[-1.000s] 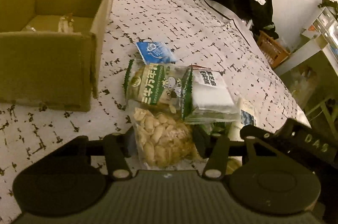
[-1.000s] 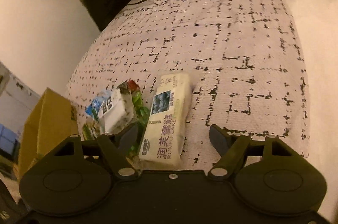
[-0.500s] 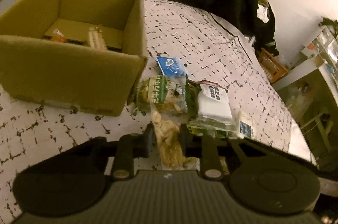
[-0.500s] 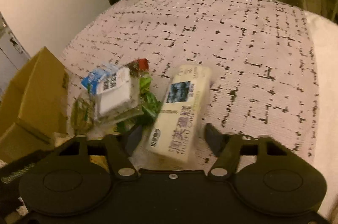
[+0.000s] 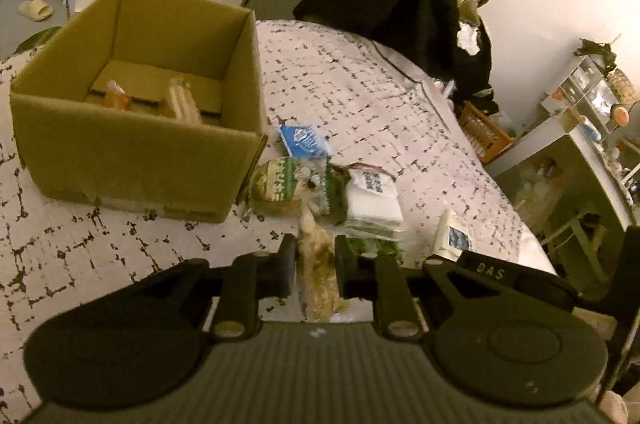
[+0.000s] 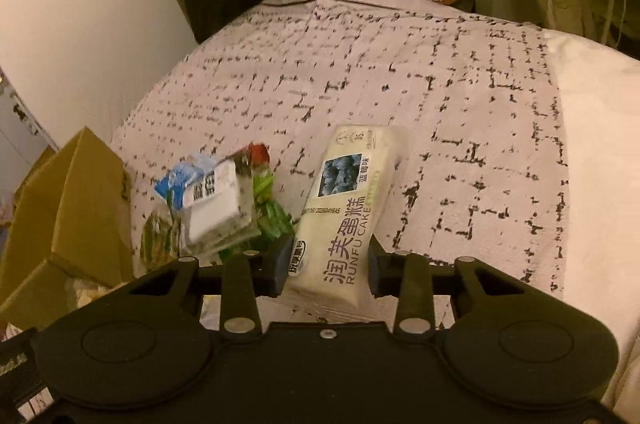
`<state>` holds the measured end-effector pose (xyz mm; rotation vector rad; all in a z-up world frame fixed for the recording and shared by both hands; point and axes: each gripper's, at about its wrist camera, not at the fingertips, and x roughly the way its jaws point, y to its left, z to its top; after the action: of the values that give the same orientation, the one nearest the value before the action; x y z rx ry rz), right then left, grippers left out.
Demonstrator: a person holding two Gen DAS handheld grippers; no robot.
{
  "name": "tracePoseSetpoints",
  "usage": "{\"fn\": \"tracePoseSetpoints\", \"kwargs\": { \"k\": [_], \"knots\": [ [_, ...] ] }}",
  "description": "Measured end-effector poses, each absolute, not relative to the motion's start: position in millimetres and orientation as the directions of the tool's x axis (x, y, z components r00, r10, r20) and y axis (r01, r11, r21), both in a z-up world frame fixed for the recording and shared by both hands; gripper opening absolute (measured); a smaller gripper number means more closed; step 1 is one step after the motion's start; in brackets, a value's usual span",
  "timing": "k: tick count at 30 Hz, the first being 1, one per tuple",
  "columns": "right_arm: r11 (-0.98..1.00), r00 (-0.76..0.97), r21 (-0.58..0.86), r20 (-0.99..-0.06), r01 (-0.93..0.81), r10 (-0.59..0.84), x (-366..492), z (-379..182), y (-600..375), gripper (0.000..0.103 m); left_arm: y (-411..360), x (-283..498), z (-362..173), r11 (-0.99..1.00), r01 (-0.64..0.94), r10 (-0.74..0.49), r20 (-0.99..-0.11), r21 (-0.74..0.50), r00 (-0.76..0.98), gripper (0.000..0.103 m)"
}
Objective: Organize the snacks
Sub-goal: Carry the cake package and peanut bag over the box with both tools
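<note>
box [image 5: 136, 148] interior in left view, cake pack [image 6: 344, 216] label in right

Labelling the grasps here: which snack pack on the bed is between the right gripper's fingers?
The long cream cake pack with the blueberry picture, clamped in the right gripper. The blue packet and white-labelled pack lie loose.

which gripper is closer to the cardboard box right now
Left. The left gripper, shut on the peanut bag, is just off the cardboard box's near corner; the right gripper holds the cake pack beyond the snack pile.
</note>
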<state>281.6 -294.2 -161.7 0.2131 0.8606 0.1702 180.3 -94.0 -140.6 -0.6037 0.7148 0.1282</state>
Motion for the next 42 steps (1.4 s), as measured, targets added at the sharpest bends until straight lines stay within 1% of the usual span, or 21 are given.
{"fn": "tracePoseSetpoints", "kwargs": {
  "k": [3, 6, 12, 19, 23, 36, 42],
  "knots": [
    [0.964, 0.658, 0.257, -0.716, -0.063, 0.234, 277, -155, -294, 0.036, -91, 175, -126, 0.827, -0.307, -0.068, -0.627, -0.470, 0.776, 0.014],
    [0.962, 0.669, 0.265, -0.705, -0.063, 0.238, 275, -150, -296, 0.036, -87, 175, -117, 0.823, -0.313, -0.061, -0.621, -0.474, 0.782, 0.013],
    [0.957, 0.710, 0.270, -0.653, -0.105, 0.262, 262, -126, -291, 0.036, -83, 167, -103, 0.823, -0.300, -0.053, -0.590, -0.483, 0.805, 0.013],
    [0.936, 0.737, 0.317, -0.594, -0.155, 0.323, 254, -102, -277, 0.036, -74, 160, -80, 0.824, -0.291, -0.025, -0.545, -0.486, 0.838, 0.013],
    [0.927, 0.738, 0.328, -0.576, -0.184, 0.350, 253, -93, -263, 0.036, -65, 157, -68, 0.821, -0.294, -0.002, -0.517, -0.489, 0.856, 0.013],
    [0.877, 0.714, 0.377, -0.523, -0.297, 0.467, 247, -72, -205, 0.036, -8, 152, -39, 0.805, -0.358, 0.108, -0.477, -0.474, 0.872, 0.013],
    [0.862, 0.688, 0.378, -0.526, -0.338, 0.501, 244, -72, -175, 0.036, 17, 148, -36, 0.807, -0.366, 0.132, -0.462, -0.464, 0.877, 0.013]
  ]
}}
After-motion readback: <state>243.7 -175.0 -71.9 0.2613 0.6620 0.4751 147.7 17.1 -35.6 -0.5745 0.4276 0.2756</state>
